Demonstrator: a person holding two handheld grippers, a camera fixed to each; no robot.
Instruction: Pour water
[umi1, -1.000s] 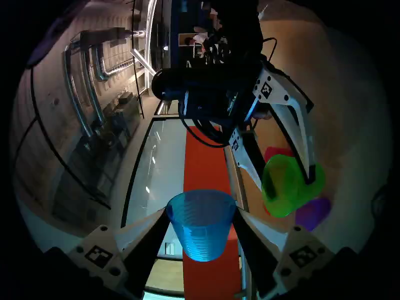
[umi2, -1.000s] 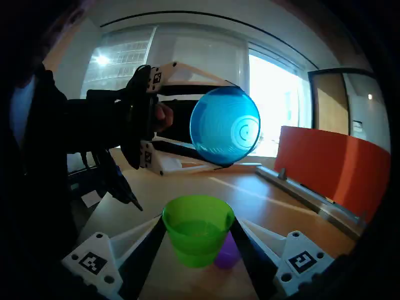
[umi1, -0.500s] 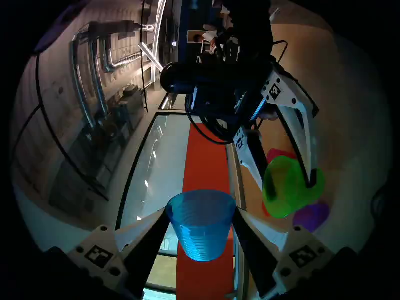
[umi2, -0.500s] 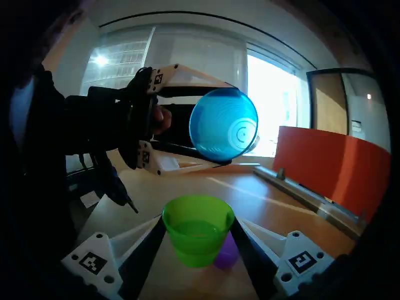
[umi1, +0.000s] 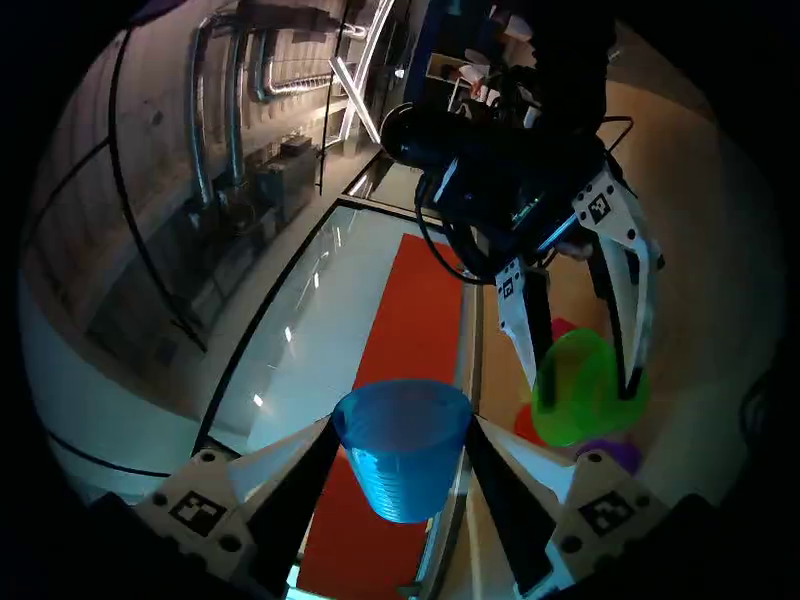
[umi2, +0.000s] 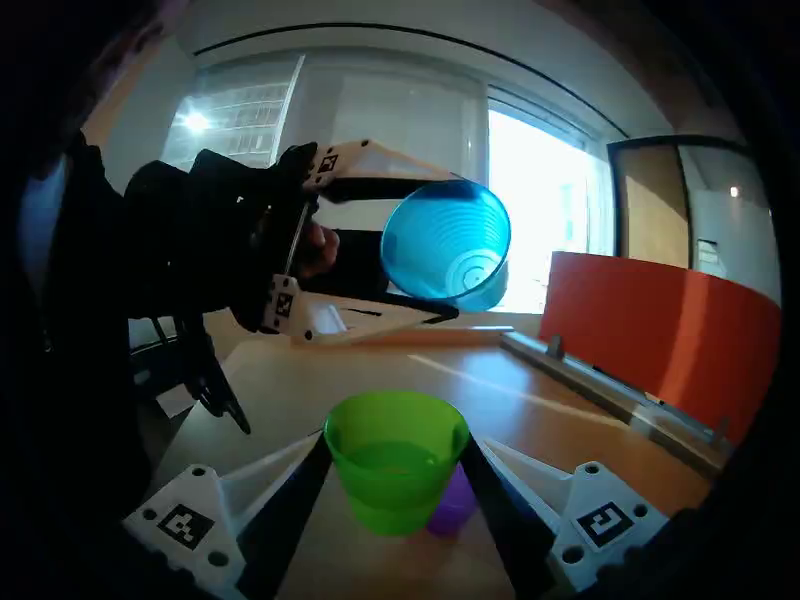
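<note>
My left gripper is shut on a translucent blue cup. In the right gripper view that left gripper holds the blue cup tipped on its side above the table, mouth toward the camera. No stream of water shows. My right gripper is shut on a green cup that stands upright with water inside. In the left gripper view the right gripper and the green cup lie to the right, below the blue cup.
A purple cup stands just behind the green one on the wooden table. An orange divider panel with a metal rail runs along the right. A gloved hand holds the left gripper.
The left gripper has rotated with the blue cup, so its mouth faces the right camera less squarely and its side wall shows. The green cup has stayed in place.
</note>
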